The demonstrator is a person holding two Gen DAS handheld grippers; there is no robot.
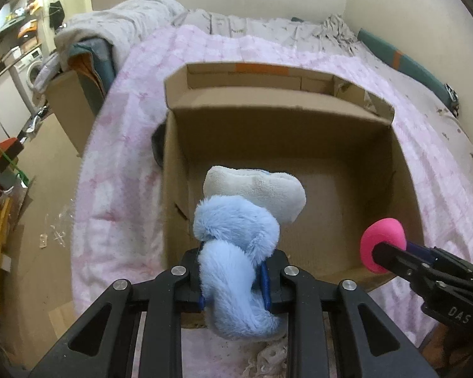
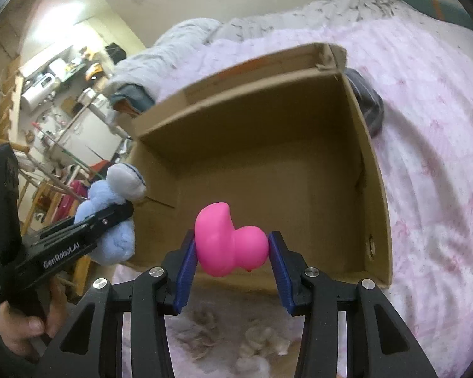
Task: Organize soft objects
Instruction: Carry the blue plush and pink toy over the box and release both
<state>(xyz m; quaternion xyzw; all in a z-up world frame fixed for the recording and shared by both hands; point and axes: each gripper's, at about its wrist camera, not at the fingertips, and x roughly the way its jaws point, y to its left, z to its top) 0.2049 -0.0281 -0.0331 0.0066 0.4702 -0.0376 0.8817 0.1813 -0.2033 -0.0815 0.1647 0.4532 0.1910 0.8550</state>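
Note:
A fluffy blue and white plush toy [image 1: 236,242] is pinched in my left gripper [image 1: 235,278], which is shut on its blue body; the white part sticks out over the near left corner of an open cardboard box [image 1: 280,126]. My right gripper [image 2: 233,252] is shut on a pink rubber duck [image 2: 228,242], held just above the box's near wall [image 2: 373,220]. In the left wrist view the duck [image 1: 383,244] and the right gripper [image 1: 394,260] show at the right. In the right wrist view the plush [image 2: 113,217] and the left gripper [image 2: 110,217] hang at the left, held by a hand [image 2: 25,327].
The box sits on a bed with a pink quilt [image 1: 123,157]. A dark round object [image 2: 367,107] lies against the box's outer side. Folded bedding [image 1: 116,28] is piled at the bed's far end. Furniture and clutter [image 1: 6,163] stand on the floor to the left.

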